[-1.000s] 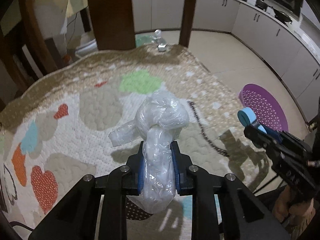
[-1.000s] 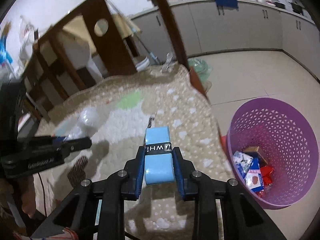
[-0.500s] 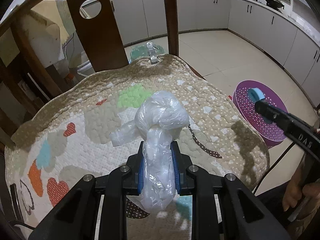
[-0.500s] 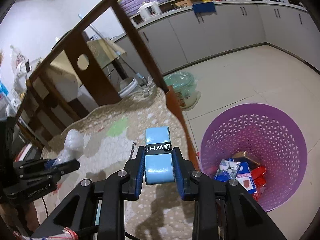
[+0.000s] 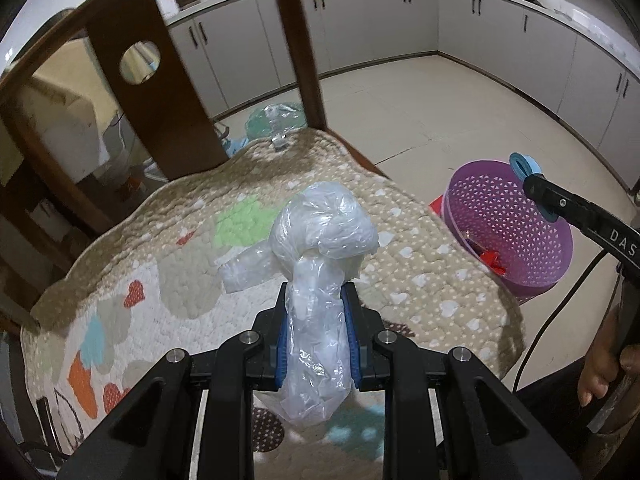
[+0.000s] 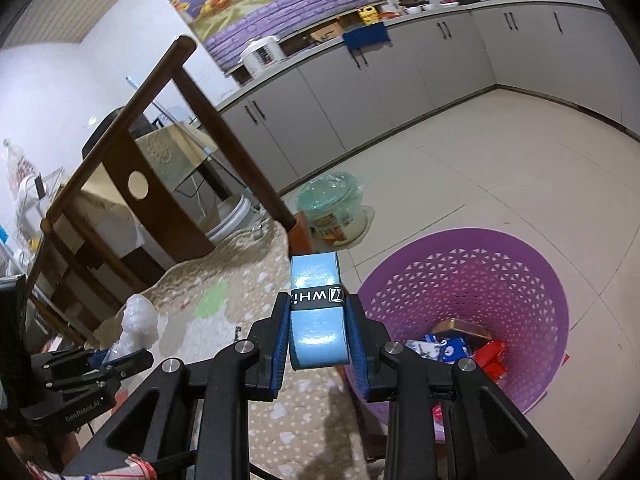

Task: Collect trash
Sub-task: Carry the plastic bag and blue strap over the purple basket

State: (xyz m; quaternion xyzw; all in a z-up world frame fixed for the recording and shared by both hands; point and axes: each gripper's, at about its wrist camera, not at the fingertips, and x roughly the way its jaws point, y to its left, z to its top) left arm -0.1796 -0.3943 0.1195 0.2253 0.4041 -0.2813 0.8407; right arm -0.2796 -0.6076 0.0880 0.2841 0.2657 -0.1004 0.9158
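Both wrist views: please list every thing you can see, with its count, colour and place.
Plastic bag: one, clear white, knotted, held in left tool.
Tape roll: one, light blue with black band, held in right tool.
Basket: one, purple, on floor, packets inside.
Quilt: one, beige with coloured patches, under the tools.
Chair back: one, dark brown, behind quilt.
Cabinets: grey, along walls.
Left tool: one, black, blue pads.
Right tool: one, black, blue pads.
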